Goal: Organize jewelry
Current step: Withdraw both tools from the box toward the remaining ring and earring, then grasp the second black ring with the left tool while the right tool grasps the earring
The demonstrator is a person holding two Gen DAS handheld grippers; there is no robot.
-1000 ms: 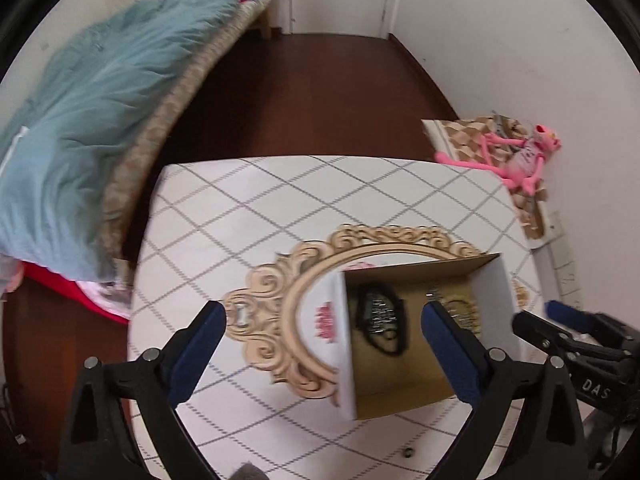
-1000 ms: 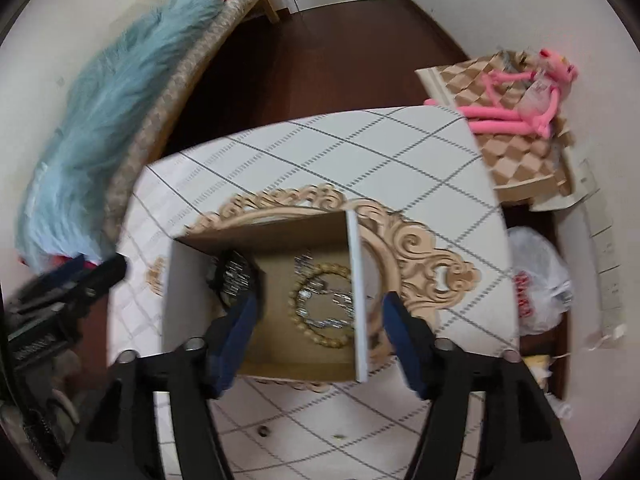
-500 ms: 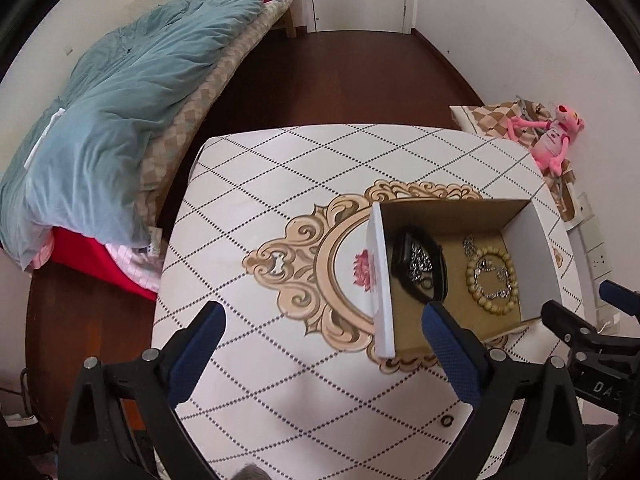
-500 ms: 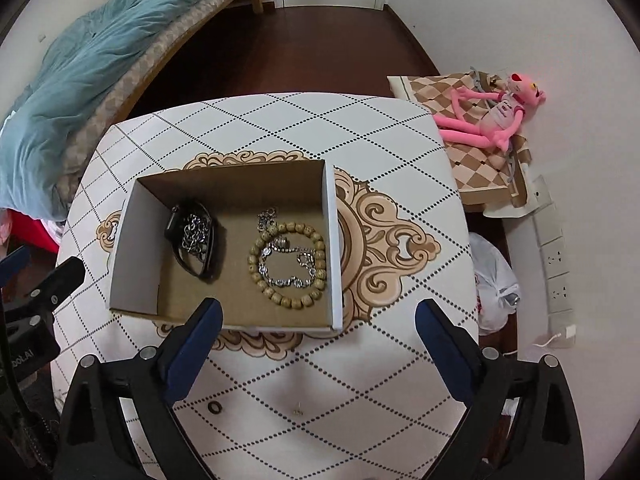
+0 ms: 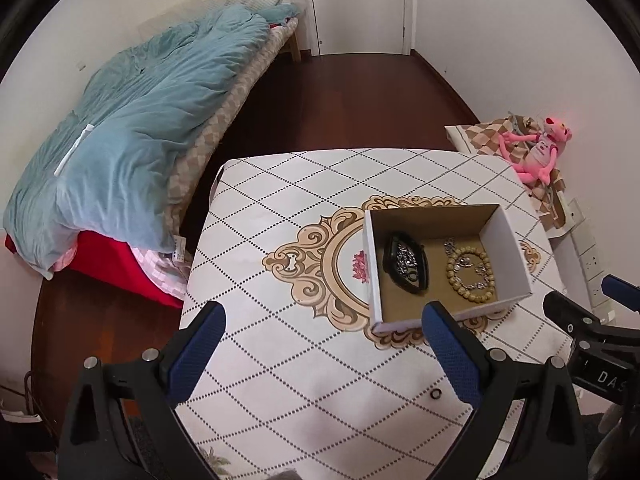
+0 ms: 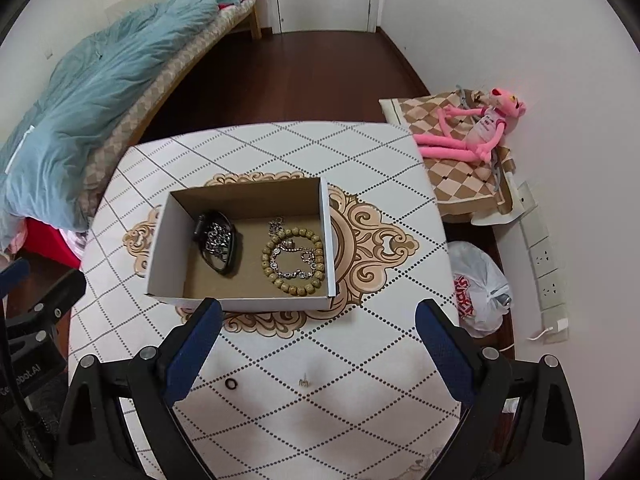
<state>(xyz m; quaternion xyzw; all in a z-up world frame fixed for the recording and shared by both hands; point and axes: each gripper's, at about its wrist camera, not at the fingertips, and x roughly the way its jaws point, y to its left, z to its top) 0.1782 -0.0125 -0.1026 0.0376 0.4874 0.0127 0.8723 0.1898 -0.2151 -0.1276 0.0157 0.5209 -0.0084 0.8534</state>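
While wide-spread and empty, both grippers' fingers (image 5: 452, 356) (image 6: 192, 344) above bare table (image 6: 360, 360), near box (image 6: 240, 302).

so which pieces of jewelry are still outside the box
Two: the small dark ring and the tiny silvery piece to its right, both on the tablecloth in front of the box. The bead bracelet, chains and black band lie inside.

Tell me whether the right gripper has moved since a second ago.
Yes. The right gripper has pulled back and up from the cardboard box: its fingers earlier reached over the box interior; now they hang short of its near wall.
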